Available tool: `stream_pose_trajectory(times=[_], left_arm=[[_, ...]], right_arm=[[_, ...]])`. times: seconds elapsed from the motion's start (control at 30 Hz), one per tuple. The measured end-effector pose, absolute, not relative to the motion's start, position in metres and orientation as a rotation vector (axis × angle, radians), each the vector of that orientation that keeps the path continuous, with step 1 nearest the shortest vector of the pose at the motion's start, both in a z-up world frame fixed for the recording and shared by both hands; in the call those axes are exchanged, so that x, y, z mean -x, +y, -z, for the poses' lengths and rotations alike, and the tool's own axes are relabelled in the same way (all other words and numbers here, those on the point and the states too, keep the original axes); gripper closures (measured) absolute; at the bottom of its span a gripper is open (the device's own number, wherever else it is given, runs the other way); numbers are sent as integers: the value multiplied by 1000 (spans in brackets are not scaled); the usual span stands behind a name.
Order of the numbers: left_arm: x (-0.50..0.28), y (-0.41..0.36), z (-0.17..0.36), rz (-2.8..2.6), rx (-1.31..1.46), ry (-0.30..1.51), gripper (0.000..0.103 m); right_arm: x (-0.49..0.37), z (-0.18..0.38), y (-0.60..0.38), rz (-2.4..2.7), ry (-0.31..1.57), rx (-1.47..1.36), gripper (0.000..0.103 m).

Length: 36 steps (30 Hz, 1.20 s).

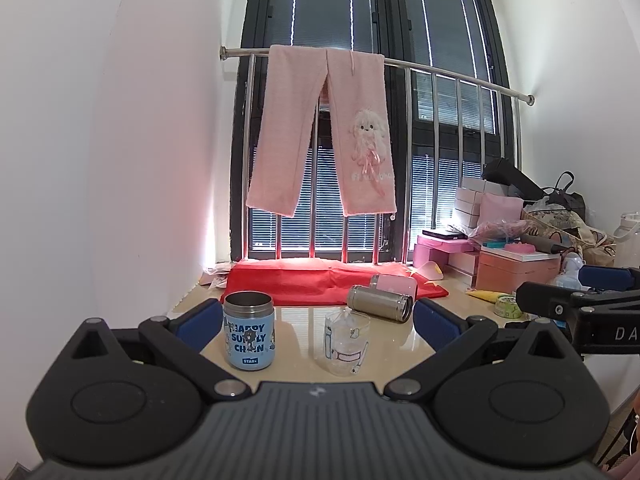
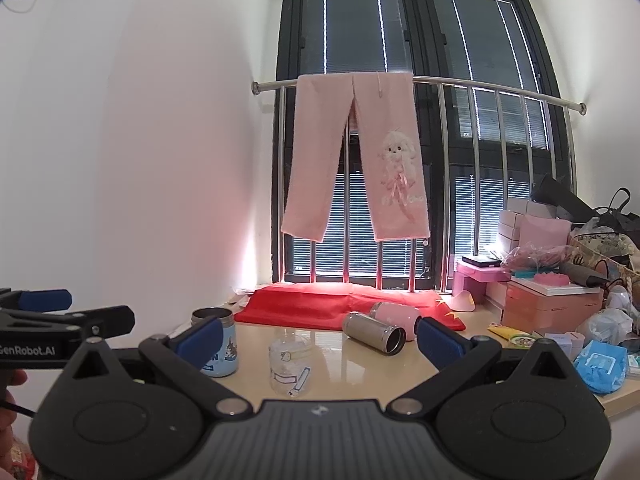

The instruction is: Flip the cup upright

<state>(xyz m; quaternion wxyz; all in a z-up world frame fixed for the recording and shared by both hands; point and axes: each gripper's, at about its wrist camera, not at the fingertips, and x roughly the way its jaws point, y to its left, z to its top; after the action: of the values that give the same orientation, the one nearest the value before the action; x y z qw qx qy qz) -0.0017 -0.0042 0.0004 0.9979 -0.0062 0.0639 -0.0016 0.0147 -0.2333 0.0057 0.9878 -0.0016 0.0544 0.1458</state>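
Observation:
A silver metal cup lies on its side on the beige table, mouth toward me and to the right. A pink cup lies on its side just behind it. A blue printed cup stands upright at the left. A clear glass cup with stickers stands upright in the middle. My left gripper is open and empty, short of the cups. My right gripper is open and empty, also short of them.
A red cloth lies along the window sill behind the cups. Pink boxes, bags and packets crowd the table's right side. The right gripper shows at the right in the left wrist view. Pink trousers hang on the window rail.

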Motion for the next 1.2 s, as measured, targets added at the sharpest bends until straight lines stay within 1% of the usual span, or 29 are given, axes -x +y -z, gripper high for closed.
stream_pose_trajectory(times=[1.2], left_arm=[[1,0,-4,2,14,120,0]], right_arm=[[-13,-7,-233,-293,108,2,0]])
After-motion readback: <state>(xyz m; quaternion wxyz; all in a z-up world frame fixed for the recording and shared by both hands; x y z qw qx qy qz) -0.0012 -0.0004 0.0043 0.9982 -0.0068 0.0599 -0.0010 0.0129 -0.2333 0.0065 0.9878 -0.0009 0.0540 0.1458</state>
